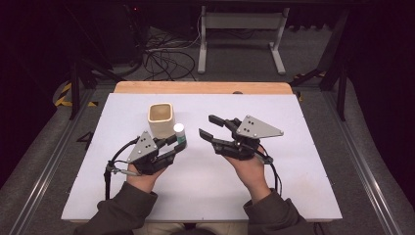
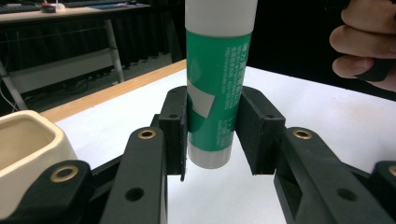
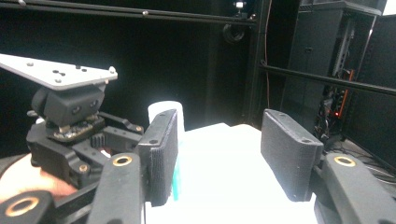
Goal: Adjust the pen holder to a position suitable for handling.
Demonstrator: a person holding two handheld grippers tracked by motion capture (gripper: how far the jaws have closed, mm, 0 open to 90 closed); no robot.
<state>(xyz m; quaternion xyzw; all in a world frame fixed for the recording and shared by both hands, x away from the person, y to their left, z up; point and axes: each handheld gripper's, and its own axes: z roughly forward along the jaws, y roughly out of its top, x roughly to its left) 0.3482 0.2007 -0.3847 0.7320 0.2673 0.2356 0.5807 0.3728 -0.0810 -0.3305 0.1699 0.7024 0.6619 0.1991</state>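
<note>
Green glue stick (image 2: 217, 88) with white cap, upright, clamped between pads of left gripper (image 1: 175, 143); base lifted just clear of white bench (image 1: 205, 196) in left gripper view. Sits just right of cream square cup (image 1: 160, 119) in high view, near it, contact not clear. Cup rim at lower left edge of left gripper view. Left gripper closed on the stick low on the body, label facing the camera. Right gripper (image 1: 211, 127) open, nothing between the pads, jaws pointing toward the stick from the right, well short of it in high view. Right gripper view: white cap peeking just behind its left pad (image 3: 163, 154), sliver of green below, left gripper body with grey plate beyond. Both hands resting low over the bench, sleeves at the near edge.
</note>
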